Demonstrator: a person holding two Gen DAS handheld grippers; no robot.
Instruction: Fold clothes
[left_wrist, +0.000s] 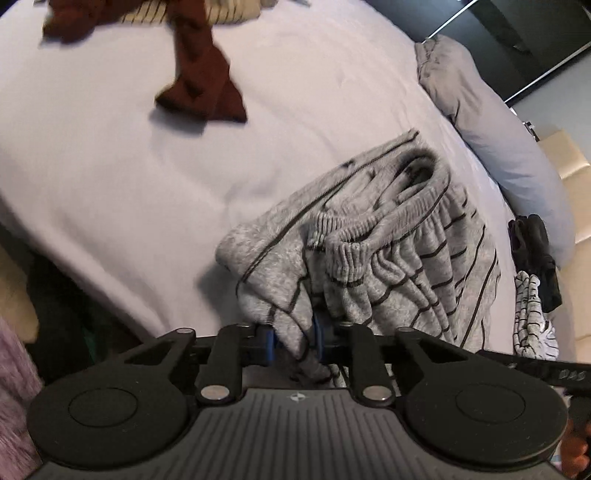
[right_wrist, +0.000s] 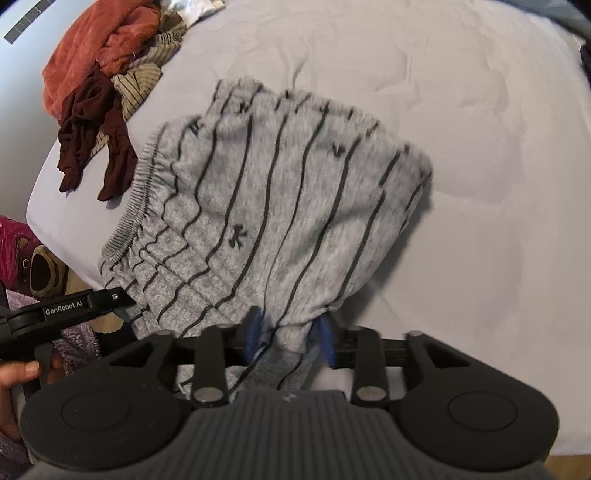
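Both grippers are down on the bed (right_wrist: 461, 110) and both have a bite of the same garment: grey striped pyjama trousers (right_wrist: 280, 206), fleecy, with thin dark lines and an elastic waistband.

From the left wrist view, the left gripper (left_wrist: 293, 341) has its blue pads (left_wrist: 317, 332) pressed tight on a fold of the grey fabric, jaws clamped on the cloth with almost no gap. The trousers bunch up from there toward 1 o'clock, the gathered waistband (left_wrist: 369, 236) crumpled in the middle of the heap. At 11 o'clock, well apart on the pale sheet, lies a dark red garment (left_wrist: 199, 77), with a striped beige piece (left_wrist: 147, 14) behind it at the far edge. A grey pillow (left_wrist: 491, 129) sits at 2 o'clock, beside the trousers.

Over to the right wrist view: the right gripper (right_wrist: 290, 338) has a twisted neck of the same trousers running between its blue pads (right_wrist: 327, 341). The jaws stand noticeably wider here, the pads are blurred, and the cloth fills the gap between them; the fabric looks pinched there. The trousers fan out toward 12 o'clock, lying spread on the sheet. At 9 o'clock the left gripper reaches in, its tip at the waistband edge of the trousers, with the person's fingers (right_wrist: 18, 369) on its handle. Up at 10 o'clock a pile of laundry waits: an orange-red towel-like cloth (right_wrist: 99, 48), the dark red garment, and the beige striped piece.
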